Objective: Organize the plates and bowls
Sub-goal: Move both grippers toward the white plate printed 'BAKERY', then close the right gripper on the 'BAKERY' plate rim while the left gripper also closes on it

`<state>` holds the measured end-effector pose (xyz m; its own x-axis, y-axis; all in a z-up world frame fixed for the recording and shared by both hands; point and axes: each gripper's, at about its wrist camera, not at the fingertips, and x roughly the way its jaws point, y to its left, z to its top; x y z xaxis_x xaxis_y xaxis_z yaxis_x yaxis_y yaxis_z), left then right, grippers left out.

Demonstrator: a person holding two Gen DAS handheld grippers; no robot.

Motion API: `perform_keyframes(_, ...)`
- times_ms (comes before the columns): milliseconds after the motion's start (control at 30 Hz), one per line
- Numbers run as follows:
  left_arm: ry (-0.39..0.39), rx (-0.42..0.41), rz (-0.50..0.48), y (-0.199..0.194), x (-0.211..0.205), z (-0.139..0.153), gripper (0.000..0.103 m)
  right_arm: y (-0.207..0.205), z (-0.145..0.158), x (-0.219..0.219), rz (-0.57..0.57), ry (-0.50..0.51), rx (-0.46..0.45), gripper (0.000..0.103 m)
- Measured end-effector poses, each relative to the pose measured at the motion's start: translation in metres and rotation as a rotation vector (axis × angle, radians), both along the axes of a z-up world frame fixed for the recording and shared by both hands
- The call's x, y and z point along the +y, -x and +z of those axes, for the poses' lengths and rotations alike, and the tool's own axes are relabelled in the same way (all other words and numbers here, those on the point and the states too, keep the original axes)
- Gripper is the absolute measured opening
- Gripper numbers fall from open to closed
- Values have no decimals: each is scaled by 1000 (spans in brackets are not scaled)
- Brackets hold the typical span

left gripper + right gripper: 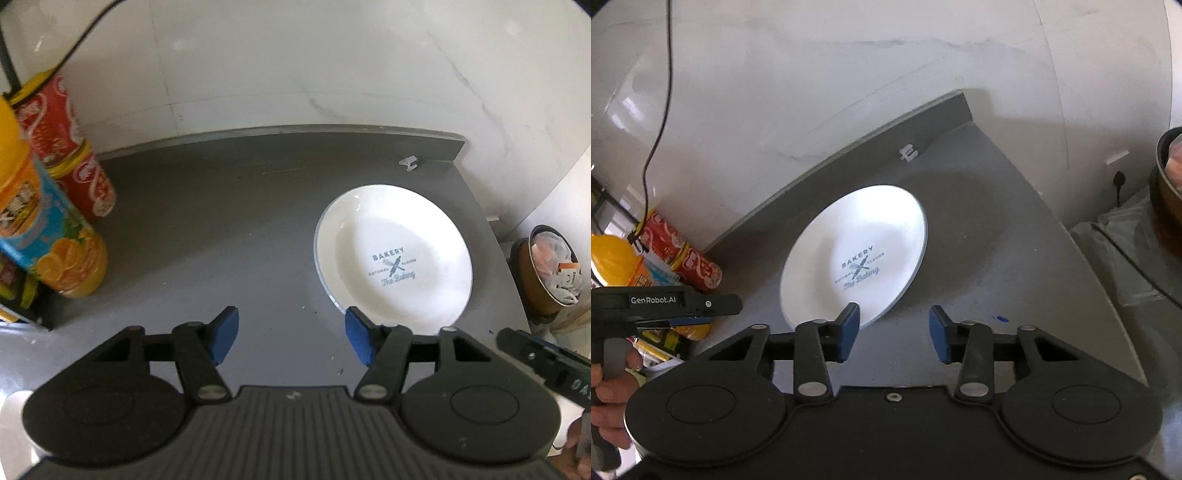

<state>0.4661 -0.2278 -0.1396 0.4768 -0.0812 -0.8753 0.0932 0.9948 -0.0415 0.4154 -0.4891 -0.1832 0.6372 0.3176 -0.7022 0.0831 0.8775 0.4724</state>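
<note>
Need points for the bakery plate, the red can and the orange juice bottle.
bakery plate (393, 264): left wrist view, on the printed logo at its centre.
red can (79, 155): left wrist view, on its label, mid-body.
orange juice bottle (55, 243): left wrist view, on the lower label.

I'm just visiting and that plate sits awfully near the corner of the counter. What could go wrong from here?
1. The white plate lies flat near the right-hand edge of the grey counter; a push from the side might slide it off.
2. Both the left gripper and the right gripper hover open at its near rim, so they might bump each other.
3. A wide leftward swing could knock over the orange bottle or red can.
</note>
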Motion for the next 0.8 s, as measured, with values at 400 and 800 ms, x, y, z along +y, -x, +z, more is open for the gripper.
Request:
perform_keyframes(400, 51, 28, -44, -53, -13, -45, 41, -49, -18, 4, -17, 20, 25, 34)
perform_keyframes(800, 102, 70, -49, -81, -17, -74, 25, -77, -37, 13, -35, 80, 73, 14)
